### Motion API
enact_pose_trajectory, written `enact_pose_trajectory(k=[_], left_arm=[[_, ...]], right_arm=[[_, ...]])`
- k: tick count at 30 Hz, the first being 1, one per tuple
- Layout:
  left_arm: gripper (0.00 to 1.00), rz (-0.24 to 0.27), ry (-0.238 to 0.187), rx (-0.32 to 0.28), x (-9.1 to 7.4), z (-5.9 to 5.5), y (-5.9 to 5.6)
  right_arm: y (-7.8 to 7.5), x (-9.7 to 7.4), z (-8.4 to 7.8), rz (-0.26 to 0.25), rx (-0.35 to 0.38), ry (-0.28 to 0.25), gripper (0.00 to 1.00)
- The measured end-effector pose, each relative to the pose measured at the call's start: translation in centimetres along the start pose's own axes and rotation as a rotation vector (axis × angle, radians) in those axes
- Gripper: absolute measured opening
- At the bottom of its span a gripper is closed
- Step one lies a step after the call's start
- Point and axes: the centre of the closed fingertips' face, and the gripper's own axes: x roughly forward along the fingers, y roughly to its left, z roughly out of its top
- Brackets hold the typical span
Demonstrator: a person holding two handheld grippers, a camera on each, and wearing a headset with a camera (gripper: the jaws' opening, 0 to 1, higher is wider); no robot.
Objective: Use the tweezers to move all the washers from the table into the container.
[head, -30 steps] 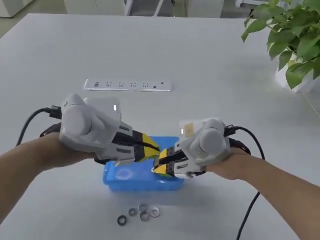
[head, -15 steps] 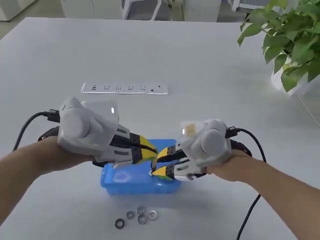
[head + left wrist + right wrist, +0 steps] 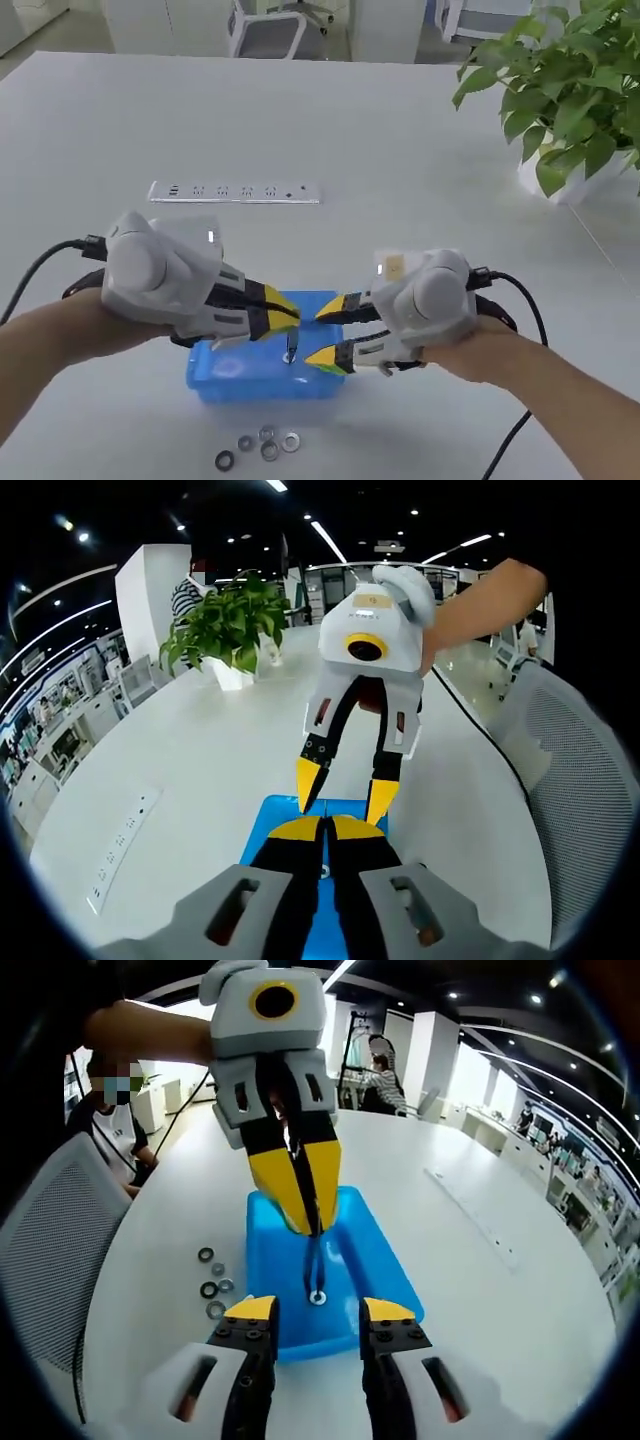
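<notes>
We cannot read any words or numbers here. The white power strip (image 3: 234, 192) has small dark marks along it, but they are too tiny for us to read. A little pale sticker (image 3: 392, 267) sits on top of the right gripper (image 3: 325, 338), and it is too blurry for us to tell if anything is written on it.

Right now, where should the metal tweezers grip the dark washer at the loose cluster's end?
Pinch the dark metal ring washer by its outer rim from above, one tip through the hole: it lies flat, and the other washers lie on its other side.
</notes>
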Motion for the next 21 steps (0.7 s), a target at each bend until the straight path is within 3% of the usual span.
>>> enact_pose_trajectory(k=[10, 21], left_arm=[[0.05, 0.007, -0.003, -0.013, -0.3, 0.1, -0.2], [0.05, 0.021, -0.023, -0.026, -1.2, 0.8, -0.3]], right_arm=[[0.7, -3.2, -1.3, -0.077, 0.088, 0.007, 0.47], [2.0, -4.9, -1.5, -0.113, 0.139, 0.001, 0.58]])
